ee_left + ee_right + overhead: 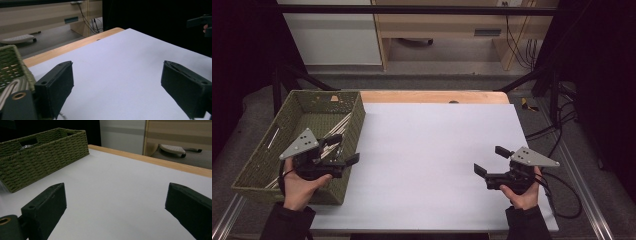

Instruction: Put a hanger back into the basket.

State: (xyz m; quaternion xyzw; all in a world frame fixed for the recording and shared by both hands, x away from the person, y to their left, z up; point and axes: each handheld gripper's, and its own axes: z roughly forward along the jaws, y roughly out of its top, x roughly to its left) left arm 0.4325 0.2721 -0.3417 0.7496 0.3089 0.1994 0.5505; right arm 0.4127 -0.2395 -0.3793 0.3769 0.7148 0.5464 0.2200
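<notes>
Nearest the high camera, the person's 2 hands each hold tongs: the left tongs (346, 150) hang over the near right corner of the woven basket (257, 160), jaws spread and gripping nothing; the right tongs (490, 160) hover released above the white tabletop (432, 150), well apart from it. The basket, at the tabletop's left edge, holds a bundle of pale sticks (334, 131) – the likely target. The work seems at its start; next, the left tongs should dip in and close on 1 stick.
</notes>
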